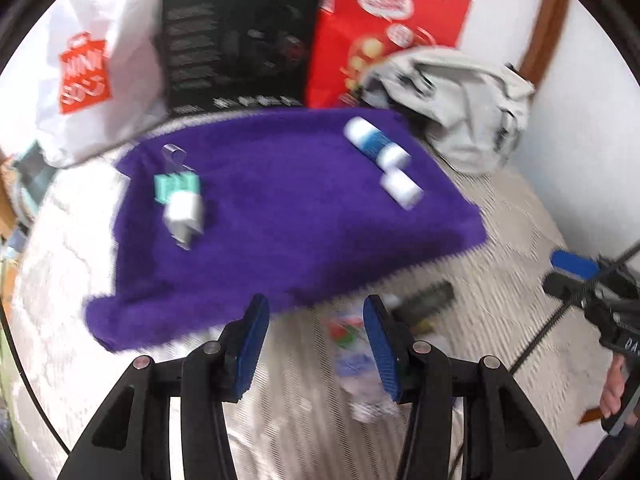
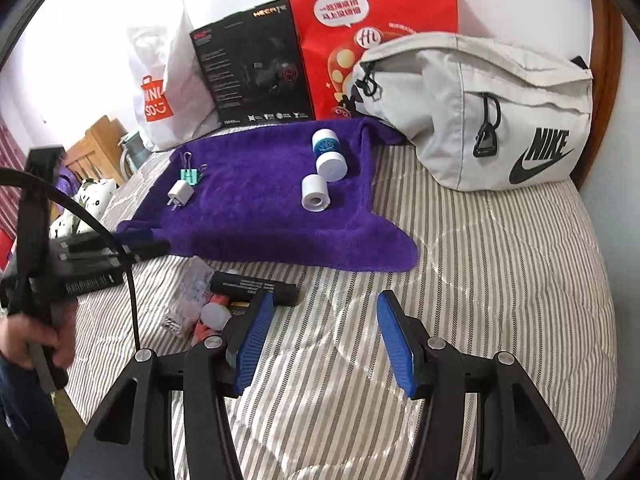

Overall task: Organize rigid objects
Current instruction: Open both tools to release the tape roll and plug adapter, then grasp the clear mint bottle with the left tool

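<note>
NIKE on grey bag (image 2: 480, 120); 海底捞 on red bag (image 2: 372, 20); HECATE on black box (image 2: 252, 72).

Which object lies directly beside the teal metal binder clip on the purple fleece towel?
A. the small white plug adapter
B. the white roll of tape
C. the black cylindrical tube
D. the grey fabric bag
A: the small white plug adapter touches the teal binder clip on the purple towel.
</note>
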The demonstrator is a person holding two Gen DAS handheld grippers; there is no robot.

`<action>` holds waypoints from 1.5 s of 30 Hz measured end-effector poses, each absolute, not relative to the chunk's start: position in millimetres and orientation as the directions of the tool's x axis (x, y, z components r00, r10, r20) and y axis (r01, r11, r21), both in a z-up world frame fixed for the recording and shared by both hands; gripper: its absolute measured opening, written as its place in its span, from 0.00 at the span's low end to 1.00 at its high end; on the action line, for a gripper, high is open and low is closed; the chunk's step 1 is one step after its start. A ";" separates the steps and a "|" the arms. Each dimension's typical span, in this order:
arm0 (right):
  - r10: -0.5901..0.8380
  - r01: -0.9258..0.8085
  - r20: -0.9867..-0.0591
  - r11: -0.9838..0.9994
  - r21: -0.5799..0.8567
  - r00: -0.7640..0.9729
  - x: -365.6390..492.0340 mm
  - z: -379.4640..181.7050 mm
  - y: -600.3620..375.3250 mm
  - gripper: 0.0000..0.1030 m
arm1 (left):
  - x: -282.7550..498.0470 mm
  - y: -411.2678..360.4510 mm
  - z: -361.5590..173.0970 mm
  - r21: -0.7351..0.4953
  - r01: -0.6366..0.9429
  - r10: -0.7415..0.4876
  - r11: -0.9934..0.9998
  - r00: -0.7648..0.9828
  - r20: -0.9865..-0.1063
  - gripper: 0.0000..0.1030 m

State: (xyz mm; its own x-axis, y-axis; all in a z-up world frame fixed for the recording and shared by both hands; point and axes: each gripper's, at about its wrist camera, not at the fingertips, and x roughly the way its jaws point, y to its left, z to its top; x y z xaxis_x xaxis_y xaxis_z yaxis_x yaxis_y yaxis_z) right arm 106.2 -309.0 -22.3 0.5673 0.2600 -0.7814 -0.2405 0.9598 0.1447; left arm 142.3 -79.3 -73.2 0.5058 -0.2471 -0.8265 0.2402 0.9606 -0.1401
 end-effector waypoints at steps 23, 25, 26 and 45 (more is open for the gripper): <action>0.206 -0.227 -0.811 0.969 0.093 0.548 46.4 -21.2 -302.8 0.60 | 130.3 -113.3 -117.9 -0.010 0.314 -0.165 0.949 0.472 -0.866 0.45; 0.207 -0.208 -0.814 0.972 0.108 0.543 47.1 -27.8 -304.4 0.60 | 127.9 -113.4 -119.0 0.004 0.317 -0.157 0.949 0.483 -0.861 0.44; 0.206 -0.204 -0.816 0.973 0.110 0.541 48.2 -30.8 -304.2 0.60 | 126.6 -113.6 -119.7 0.008 0.319 -0.157 0.948 0.488 -0.859 0.42; 0.286 -0.354 -0.852 0.926 0.128 0.439 112.8 -86.0 -260.6 0.60 | 119.3 -66.1 -115.3 -0.050 0.254 -0.173 0.966 0.492 -0.853 0.38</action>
